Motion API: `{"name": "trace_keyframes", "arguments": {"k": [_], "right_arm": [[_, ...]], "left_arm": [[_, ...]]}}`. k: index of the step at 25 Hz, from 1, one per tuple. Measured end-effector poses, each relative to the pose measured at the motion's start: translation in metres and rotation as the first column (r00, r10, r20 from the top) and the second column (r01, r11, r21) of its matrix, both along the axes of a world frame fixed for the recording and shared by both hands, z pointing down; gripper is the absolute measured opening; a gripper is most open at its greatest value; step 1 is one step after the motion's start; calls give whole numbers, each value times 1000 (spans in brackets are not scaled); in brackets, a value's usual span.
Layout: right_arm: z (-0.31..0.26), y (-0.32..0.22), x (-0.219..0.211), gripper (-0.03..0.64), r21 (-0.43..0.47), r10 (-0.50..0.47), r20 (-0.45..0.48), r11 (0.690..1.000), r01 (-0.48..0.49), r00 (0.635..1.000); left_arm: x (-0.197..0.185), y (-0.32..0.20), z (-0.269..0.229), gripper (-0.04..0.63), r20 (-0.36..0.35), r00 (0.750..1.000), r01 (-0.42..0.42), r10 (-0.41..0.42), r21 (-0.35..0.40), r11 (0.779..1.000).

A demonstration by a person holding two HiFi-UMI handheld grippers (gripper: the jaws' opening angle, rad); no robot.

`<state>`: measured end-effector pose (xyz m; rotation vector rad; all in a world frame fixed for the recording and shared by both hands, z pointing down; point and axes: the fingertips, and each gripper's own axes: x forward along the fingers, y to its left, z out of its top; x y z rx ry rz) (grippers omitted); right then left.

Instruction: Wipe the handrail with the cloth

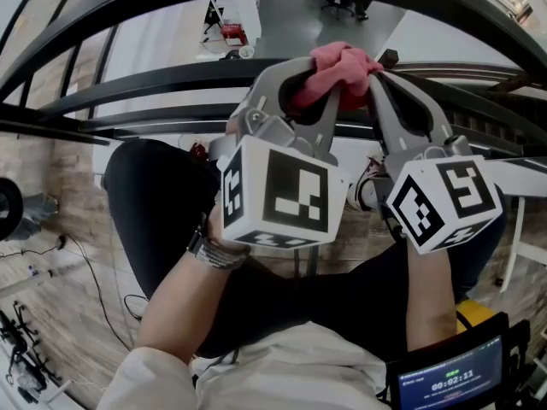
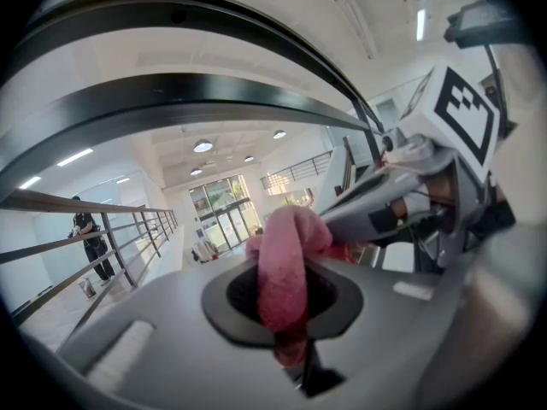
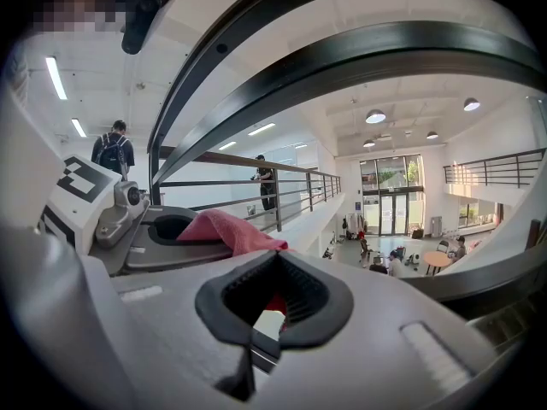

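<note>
Cloth (image 1: 338,68), pink and bunched, up at the far end of both tools, level with the dark handrail (image 1: 145,88) in the head view. Caught in the closed jaws of the left gripper (image 1: 318,75): a thick fold filling the oval opening and spilling out past the tips in the left gripper view. From there, draped across to the right gripper (image 1: 376,68), jaws likewise drawn together, one corner of the cloth meeting their tips and a scrap of red showing inside the opening. Pinched there too, by the look of it, though only thinly. Held, then, at two points, with a short span between.

Contact with the handrail: impossible to tell from above, with the bundle overlapping the bar. In both gripper views, two dark curved bars arching overhead, apart from the fabric. Probably just short of the metal.

Progress, as a judgement: grip secured, tools brought up to the rail, wiping itself not visibly under way. No cleaned stretch or streak to be made out on the bar. Left to do: press the fabric onto the bar and draw it along the curve, both ends tight.

Further out: left marker cube (image 1: 286,195) and right marker cube (image 1: 444,199) near the camera, a forearm (image 1: 184,301) behind, a small screen (image 1: 453,381) at the lower right, and a lower floor (image 1: 171,37) far down beyond the railing.
</note>
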<state>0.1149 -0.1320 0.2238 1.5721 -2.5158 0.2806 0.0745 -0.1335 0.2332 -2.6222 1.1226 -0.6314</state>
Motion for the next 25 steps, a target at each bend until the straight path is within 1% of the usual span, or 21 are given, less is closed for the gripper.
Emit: {"name": "trace_keyframes", "arguments": {"k": [25], "right_arm": [[0,-2,12,2,-1,24,21,1000,-24,1000]], "left_arm": [[16,0,0,29,10,999,-43,43,9,999]]}}
